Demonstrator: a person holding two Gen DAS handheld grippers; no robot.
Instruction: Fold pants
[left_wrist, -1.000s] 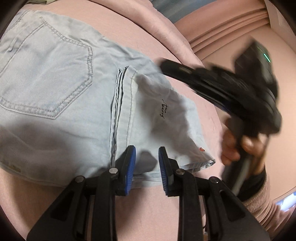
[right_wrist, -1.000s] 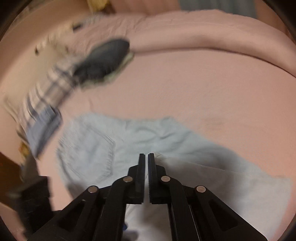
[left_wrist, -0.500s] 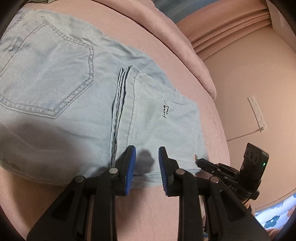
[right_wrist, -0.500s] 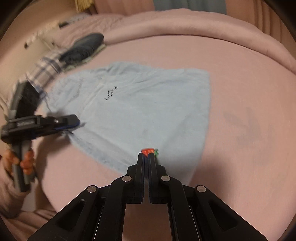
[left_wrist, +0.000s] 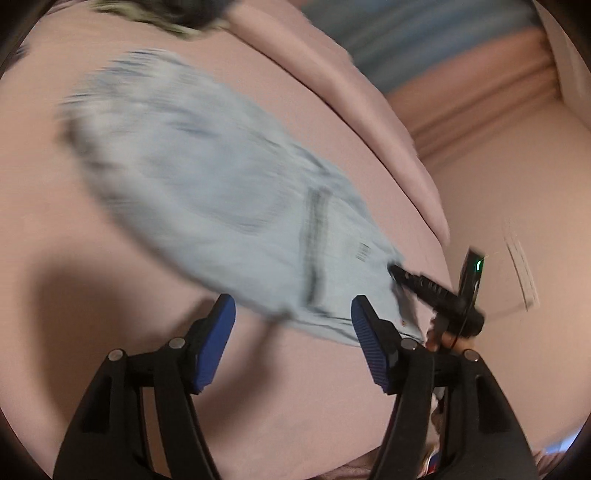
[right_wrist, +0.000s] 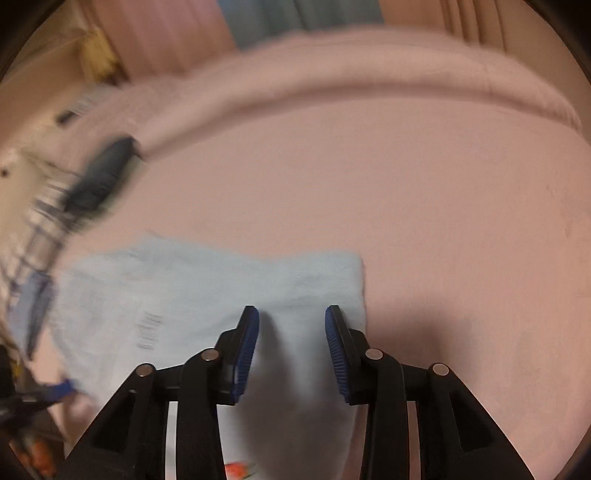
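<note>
The light blue jeans (left_wrist: 207, 192) lie folded flat on the pink bed (left_wrist: 92, 314), blurred in the left wrist view. My left gripper (left_wrist: 292, 306) hovers at their near hem with its jaws opening; the blue pads (left_wrist: 218, 332) stand wide apart and press on nothing. My right gripper (left_wrist: 393, 269) shows at the pants' right corner, a hand on its handle. In the right wrist view my right gripper (right_wrist: 291, 332) is over the folded jeans (right_wrist: 207, 288), close to their right fold. Its jaws are opening, with cloth below the gap but not pinched.
A dark garment (right_wrist: 99, 177) and plaid clothes (right_wrist: 33, 221) lie at the bed's left side. A rolled pink duvet (right_wrist: 369, 85) runs along the far edge. Bare pink sheet (right_wrist: 461, 221) spreads right of the jeans. A wall socket strip (left_wrist: 521, 266) is on the right wall.
Both grippers went from nearly shut or shut to open. The left one pulled back from the hem. The right one swung in from the hem corner over the folded jeans.
</note>
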